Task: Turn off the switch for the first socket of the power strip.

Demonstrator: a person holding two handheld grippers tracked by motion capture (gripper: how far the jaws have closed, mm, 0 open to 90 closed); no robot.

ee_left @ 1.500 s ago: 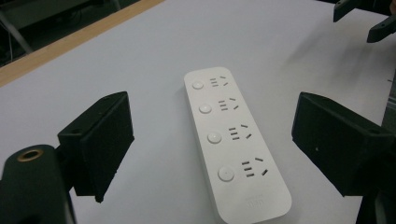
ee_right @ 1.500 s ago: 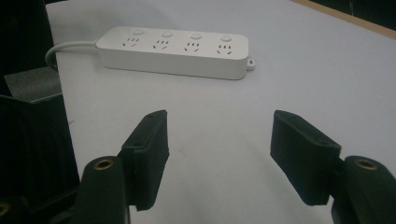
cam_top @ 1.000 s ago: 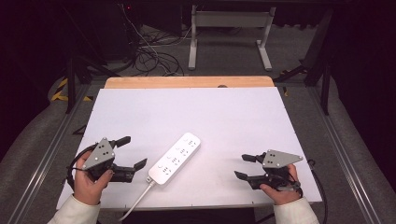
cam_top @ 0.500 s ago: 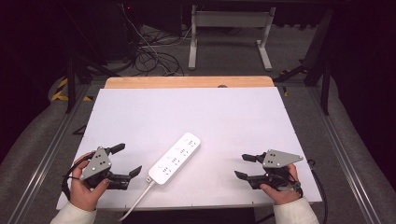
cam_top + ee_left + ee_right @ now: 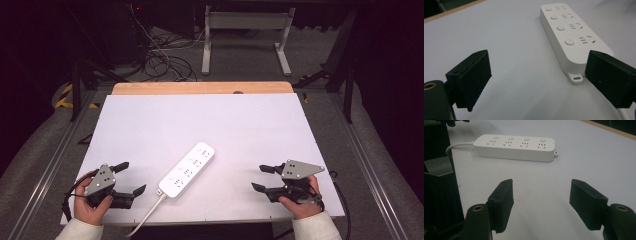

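On the white table (image 5: 210,120), a white power strip (image 5: 187,170) lies diagonally near the front edge, its cord (image 5: 148,216) apparently trailing off that edge. Left gripper (image 5: 129,179) and right gripper (image 5: 261,178) flank it, apart from it, jaws spread and empty.

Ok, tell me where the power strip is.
In the high view the power strip lies diagonally on the white table, near its front edge, nearer the left gripper.

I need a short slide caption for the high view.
Two open grippers, left and right, flank a white power strip.
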